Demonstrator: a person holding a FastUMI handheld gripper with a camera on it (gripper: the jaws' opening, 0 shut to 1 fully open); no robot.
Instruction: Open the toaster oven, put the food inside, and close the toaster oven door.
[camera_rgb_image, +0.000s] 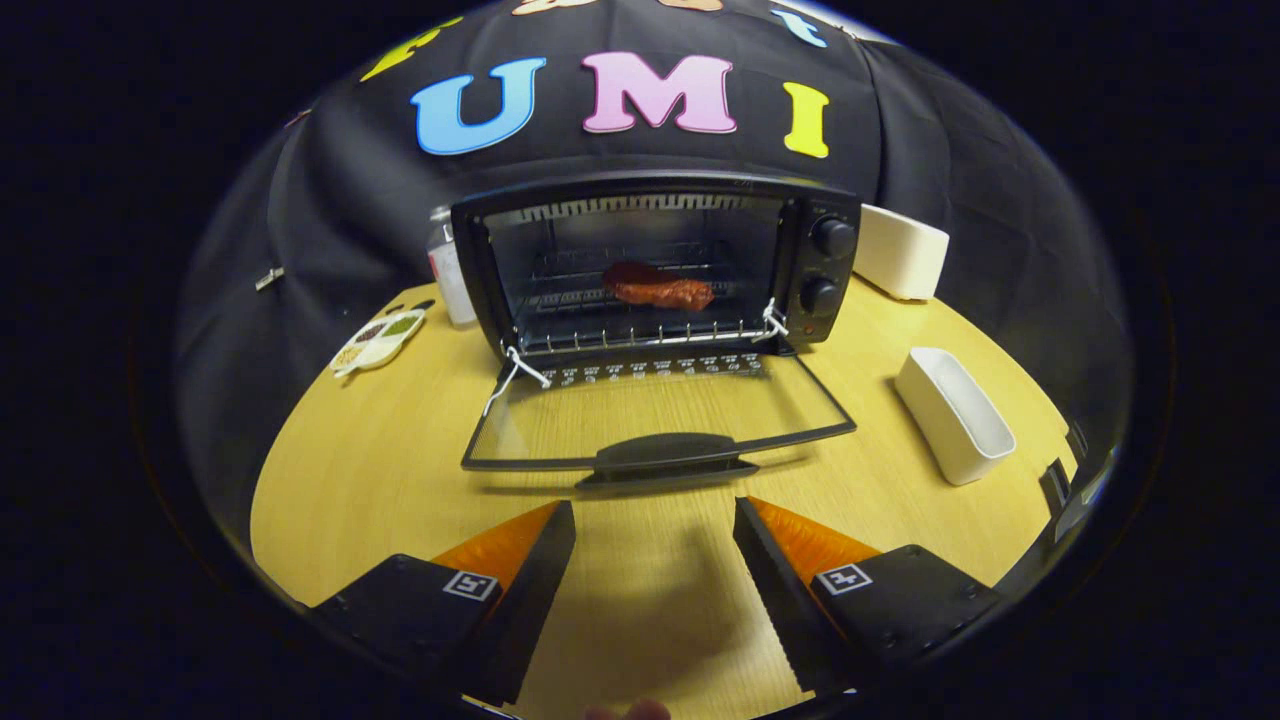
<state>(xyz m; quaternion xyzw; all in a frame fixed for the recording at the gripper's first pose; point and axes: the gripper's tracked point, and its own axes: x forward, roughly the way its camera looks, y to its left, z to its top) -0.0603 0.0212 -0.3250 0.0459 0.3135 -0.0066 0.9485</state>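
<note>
On the far left a small sectioned dish (377, 341) is sitting on the wooden worktop (400, 480). The tongs (655, 520) are hovering wide open, gripping nothing, with the dropped glass door's dark handle (668, 455) lying crosswise just ahead; the reddish food (660, 289) is resting on the wire rack inside the toaster oven (655, 265). Two white troughs (952, 413) are standing right.

So the gripper (655, 515) has its fingers spread wide with nothing between them, hovering over the light wooden table (370, 480). Just ahead of the fingertips is the black handle (668, 455) of the glass oven door (655, 412), dropped flat open. Beyond that, the black toaster oven (660, 262) has a reddish-brown piece of meat (660, 288) on its wire rack (640, 318). A white rectangular dish (952, 414) sits off past the right finger.
</note>
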